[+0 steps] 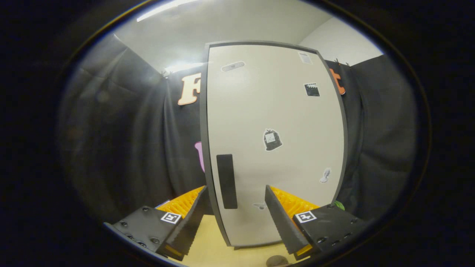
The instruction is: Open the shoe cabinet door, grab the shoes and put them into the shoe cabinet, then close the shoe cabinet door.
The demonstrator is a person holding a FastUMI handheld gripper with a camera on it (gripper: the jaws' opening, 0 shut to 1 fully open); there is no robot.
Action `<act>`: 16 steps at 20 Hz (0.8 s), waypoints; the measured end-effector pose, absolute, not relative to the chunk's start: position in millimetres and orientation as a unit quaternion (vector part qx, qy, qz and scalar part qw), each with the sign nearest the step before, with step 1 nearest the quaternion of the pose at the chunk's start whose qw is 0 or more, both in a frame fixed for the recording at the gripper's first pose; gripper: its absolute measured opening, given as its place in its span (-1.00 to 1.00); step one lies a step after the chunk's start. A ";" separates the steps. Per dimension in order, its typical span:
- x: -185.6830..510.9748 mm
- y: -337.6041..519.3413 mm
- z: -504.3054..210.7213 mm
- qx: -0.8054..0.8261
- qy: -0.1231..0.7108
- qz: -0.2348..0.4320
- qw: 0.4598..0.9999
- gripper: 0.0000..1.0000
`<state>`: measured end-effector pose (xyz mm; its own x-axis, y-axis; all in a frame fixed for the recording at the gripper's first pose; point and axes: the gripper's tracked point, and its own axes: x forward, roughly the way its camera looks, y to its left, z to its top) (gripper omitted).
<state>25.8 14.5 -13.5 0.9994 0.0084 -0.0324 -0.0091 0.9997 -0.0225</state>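
The gripper (235, 207) is hanging wide open, holding nothing, its ridged fingers straddling the lower front of the shoe cabinet (274, 141) standing on the pale yellow table (215, 244). The flat, smooth, pale door is looking shut, its dark slim handle (226, 181) sitting just ahead of the left finger. The fingers may be slipping off that shallow handle, or tugging the light cabinet forward.

Pale cream shoe cabinet door (274, 141) edged in dark grey, with a black handle (226, 181) and small black-and-white stickers (272, 140). Light yellow wooden tabletop (211, 244). Black cloth wall (122, 141).
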 end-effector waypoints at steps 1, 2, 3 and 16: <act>30.0 16.3 -14.0 -0.010 0.017 0.005 1.000 0.90; 35.6 18.3 -15.4 -0.008 0.016 0.006 1.000 0.90; 41.8 20.5 -15.8 -0.006 0.016 0.007 1.000 0.90; 114.4 31.4 -41.5 -0.009 0.031 -0.022 0.999 0.74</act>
<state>114.4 31.4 -41.5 0.9971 -0.0445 -0.0618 0.0434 0.9989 -0.0194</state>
